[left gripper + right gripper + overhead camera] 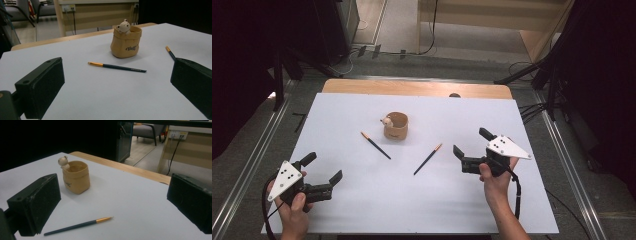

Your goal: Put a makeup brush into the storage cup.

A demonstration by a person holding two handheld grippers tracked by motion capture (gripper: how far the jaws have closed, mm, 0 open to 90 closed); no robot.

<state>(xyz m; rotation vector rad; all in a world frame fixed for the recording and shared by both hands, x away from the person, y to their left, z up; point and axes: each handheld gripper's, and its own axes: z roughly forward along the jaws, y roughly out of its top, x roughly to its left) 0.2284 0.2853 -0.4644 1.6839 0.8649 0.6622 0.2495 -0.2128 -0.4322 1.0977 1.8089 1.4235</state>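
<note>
White table surface [412, 200], wooden edge at far side. Tan bag-shaped pot [396, 126] with small bear figure [386, 120] on its rim, upright at centre. Two dark brushes with gold ferrules lying flat: left brush [375, 145] and right brush [428, 159], both near the pot, apart from each other. Left gripper [323, 173], jaws spread, holding nothing, near-left. Right gripper [471, 142], jaws spread, holding nothing, just beside the right brush.

A tan pot with a small bear [126, 42] is seen ahead between the jaws of the left gripper [116, 72]; wall sockets [68, 7] and a grey chair [43, 8] are seen far beyond them.
</note>
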